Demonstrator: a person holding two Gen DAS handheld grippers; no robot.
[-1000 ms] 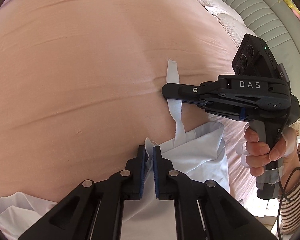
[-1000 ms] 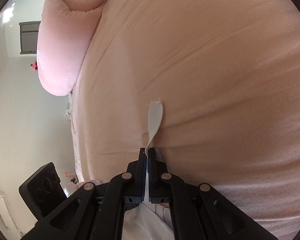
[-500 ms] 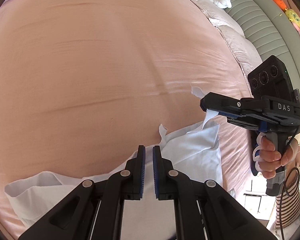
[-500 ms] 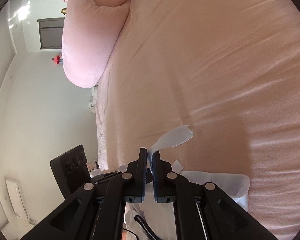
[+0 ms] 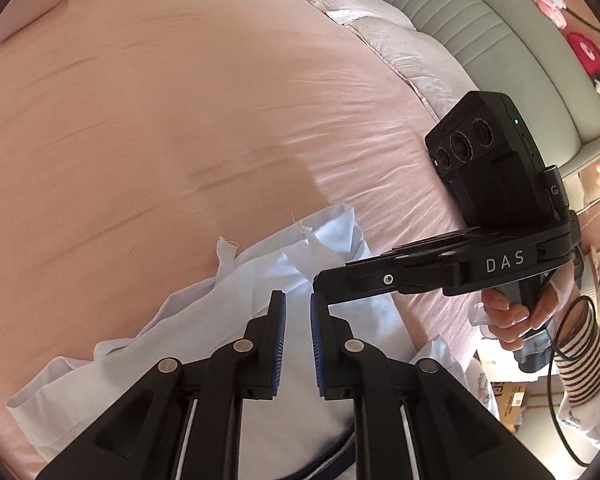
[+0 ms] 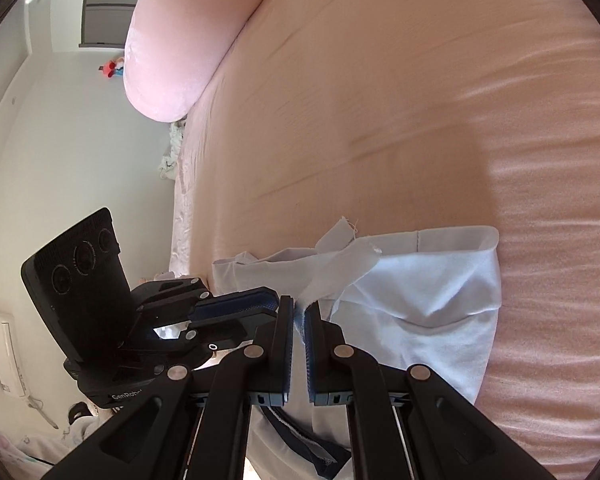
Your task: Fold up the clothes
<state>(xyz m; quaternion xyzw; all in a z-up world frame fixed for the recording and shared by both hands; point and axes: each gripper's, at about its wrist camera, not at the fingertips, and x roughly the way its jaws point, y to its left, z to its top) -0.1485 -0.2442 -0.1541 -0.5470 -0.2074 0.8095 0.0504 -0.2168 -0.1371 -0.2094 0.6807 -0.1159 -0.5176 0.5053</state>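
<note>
White garment [image 6: 420, 292] on pink bed [image 6: 420, 100]

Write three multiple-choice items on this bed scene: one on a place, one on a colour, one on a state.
1. Where does the pale blue-white cloth garment lie?
A. on the pink bed sheet
B. on the floor
C. on a chair

2. What colour is the long plush bolster?
A. green
B. pink
C. black

3. What is the right tool doing?
A. standing wide open
B. lying on the bed
C. pinching a white fabric strip

Answers: 1 A, sheet surrounds the garment; 2 B, it shows pink; 3 C, the strip runs between its closed pads.
</note>
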